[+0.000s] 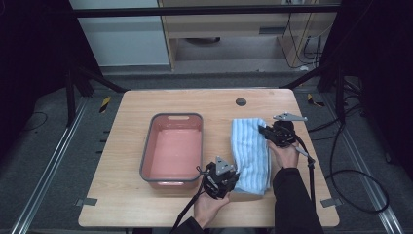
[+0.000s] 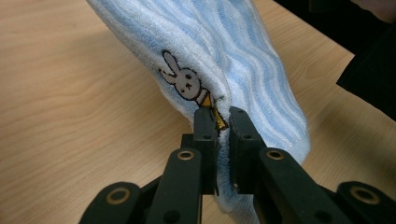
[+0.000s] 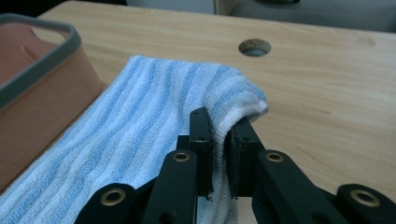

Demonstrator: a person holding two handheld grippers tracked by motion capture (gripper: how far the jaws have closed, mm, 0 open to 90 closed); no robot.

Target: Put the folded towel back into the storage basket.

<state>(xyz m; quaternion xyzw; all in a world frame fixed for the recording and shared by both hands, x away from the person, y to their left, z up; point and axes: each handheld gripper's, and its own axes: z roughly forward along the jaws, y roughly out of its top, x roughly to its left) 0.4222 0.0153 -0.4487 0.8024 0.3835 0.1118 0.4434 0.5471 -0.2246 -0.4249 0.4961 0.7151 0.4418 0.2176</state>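
A blue-and-white striped towel (image 1: 249, 155) lies folded lengthwise on the wooden table, right of a pink bin (image 1: 175, 148). My left gripper (image 1: 229, 178) is shut on the towel's near corner (image 2: 224, 84), just under an embroidered rabbit (image 2: 184, 81). My right gripper (image 1: 264, 130) is shut on the far right corner of the towel (image 3: 224, 95), whose edge bunches up between the jaws. The towel (image 3: 116, 135) stretches away towards the bin (image 3: 42, 88) in the right gripper view.
The pink bin with a grey rim (image 1: 176, 116) is empty and stands at the table's middle. A round hole (image 1: 240, 102) sits in the table top near the far edge. Cables (image 1: 341, 170) trail off the right side. Bare wood (image 1: 122, 195) lies at the near left.
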